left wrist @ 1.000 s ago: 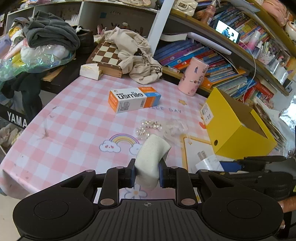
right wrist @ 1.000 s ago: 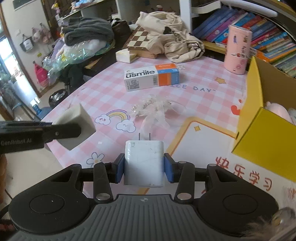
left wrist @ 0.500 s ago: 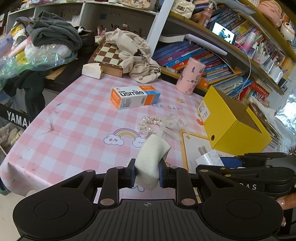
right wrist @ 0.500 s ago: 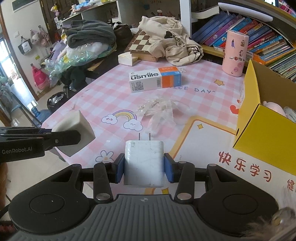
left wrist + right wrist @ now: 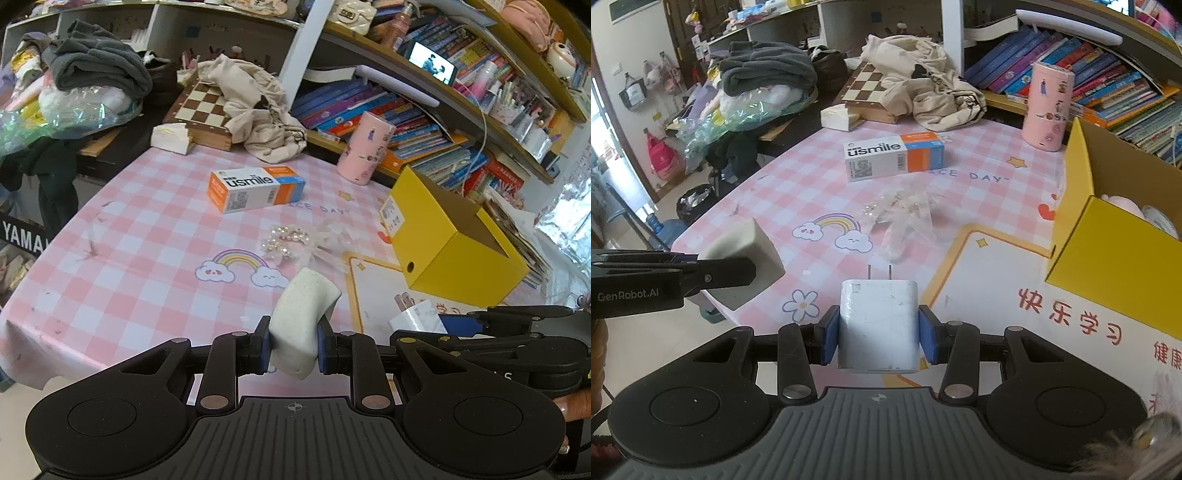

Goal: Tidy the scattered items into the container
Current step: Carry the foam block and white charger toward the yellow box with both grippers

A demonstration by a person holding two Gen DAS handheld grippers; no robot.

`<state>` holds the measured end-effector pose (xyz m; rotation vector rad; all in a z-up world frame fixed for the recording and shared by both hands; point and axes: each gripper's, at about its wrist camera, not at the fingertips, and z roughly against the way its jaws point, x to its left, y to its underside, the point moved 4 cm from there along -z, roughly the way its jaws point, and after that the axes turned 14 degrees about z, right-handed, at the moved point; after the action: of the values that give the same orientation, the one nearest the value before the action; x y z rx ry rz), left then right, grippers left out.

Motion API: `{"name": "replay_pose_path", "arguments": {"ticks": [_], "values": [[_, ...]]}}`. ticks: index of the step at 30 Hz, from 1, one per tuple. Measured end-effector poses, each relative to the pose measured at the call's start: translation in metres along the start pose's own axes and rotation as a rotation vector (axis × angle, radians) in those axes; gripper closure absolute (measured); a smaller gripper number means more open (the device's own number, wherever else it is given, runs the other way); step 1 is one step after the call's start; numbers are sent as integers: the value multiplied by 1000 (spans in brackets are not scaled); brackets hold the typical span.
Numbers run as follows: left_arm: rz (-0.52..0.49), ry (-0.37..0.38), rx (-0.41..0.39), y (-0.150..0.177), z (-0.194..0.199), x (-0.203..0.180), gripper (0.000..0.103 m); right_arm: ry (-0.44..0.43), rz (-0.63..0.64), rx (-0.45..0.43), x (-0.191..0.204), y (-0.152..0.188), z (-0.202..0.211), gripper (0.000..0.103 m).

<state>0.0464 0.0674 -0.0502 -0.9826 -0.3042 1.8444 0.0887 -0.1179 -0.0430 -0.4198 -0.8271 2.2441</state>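
My left gripper (image 5: 293,345) is shut on a pale speckled sponge block (image 5: 303,317), squeezed between the blue pads above the table's near edge; the same sponge (image 5: 746,258) shows at the left of the right wrist view. My right gripper (image 5: 879,339) is shut on a white plug charger (image 5: 878,328), prongs pointing forward; the charger (image 5: 415,319) also appears in the left wrist view. The open yellow box (image 5: 454,251) stands to the right, with soft pale items inside (image 5: 1126,205). On the pink checked cloth lie an orange and white usmile box (image 5: 255,188) and a clear bag of pearly beads (image 5: 295,240).
A pink patterned tumbler (image 5: 364,147) stands behind the yellow box. A chessboard (image 5: 201,110) under a beige cloth bag (image 5: 258,110) sits at the table's far edge, beside a small white box (image 5: 171,138). Bookshelves (image 5: 424,122) line the back right. Piled clothes (image 5: 96,66) lie left.
Both grippers have drawn back slightly from the table with their loads, so more of the cloth and the yellow box shows. Neither grip has changed.
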Motion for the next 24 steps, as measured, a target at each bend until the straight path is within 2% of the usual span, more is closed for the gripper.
{"name": "replay_pose_path", "arguments": {"ticks": [14, 24], "values": [[-53, 62, 44, 11, -5, -21, 81, 62, -67, 13, -13, 19, 20, 62], [-74, 77, 67, 16, -9, -31, 81, 99, -120, 16, -23, 31, 29, 62]]}}
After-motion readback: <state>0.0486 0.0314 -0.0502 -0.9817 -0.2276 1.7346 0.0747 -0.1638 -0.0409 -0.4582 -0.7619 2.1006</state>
